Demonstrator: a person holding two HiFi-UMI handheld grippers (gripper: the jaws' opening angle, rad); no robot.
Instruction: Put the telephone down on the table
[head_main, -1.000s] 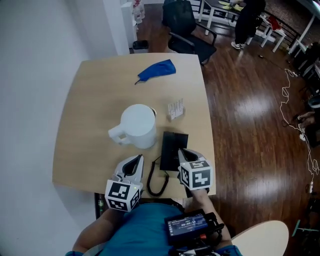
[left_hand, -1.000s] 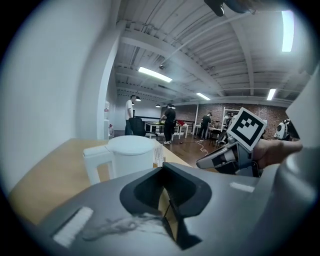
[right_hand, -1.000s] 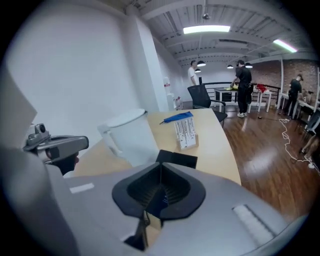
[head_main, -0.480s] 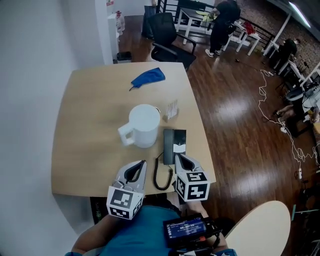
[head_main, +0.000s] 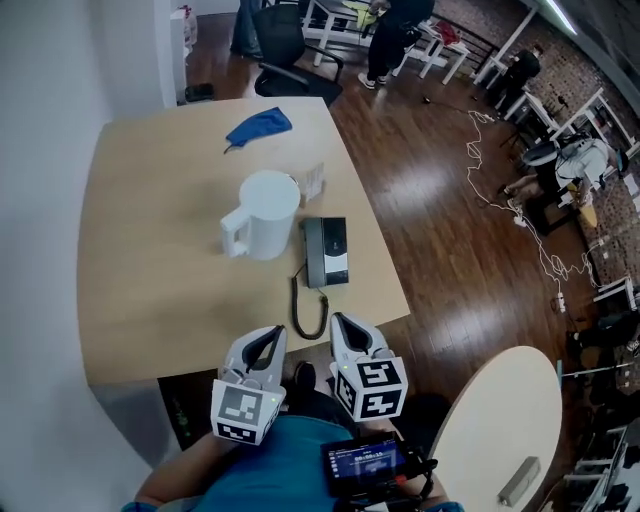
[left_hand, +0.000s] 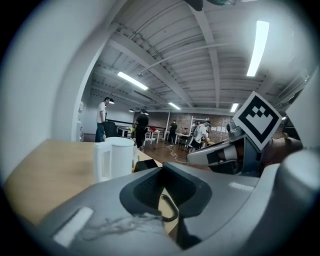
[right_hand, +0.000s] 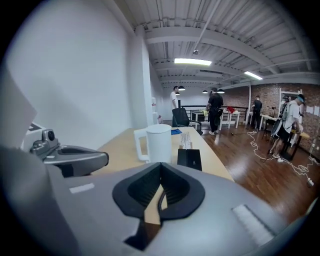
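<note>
The black telephone (head_main: 326, 252) lies flat on the tan table (head_main: 150, 250) near its right edge. Its coiled cord (head_main: 305, 315) loops toward the near edge. In the right gripper view the telephone (right_hand: 190, 157) sits beside the white jug (right_hand: 159, 142). Both grippers hang over the near edge, short of the telephone and clear of it. My left gripper (head_main: 277, 331) (left_hand: 162, 167) is shut and holds nothing. My right gripper (head_main: 338, 320) (right_hand: 160, 165) is also shut and holds nothing, its tip close to the cord's loop.
A white jug (head_main: 260, 215) stands left of the telephone, with a small clear holder (head_main: 313, 180) behind it and a blue cloth (head_main: 258, 125) at the far edge. A round pale table (head_main: 500, 420) is at lower right. People, chairs and floor cables fill the background.
Both grippers have drawn back toward me, from the telephone's near end to the table's near edge. The telephone stays flat on the table. The head view has shifted.
</note>
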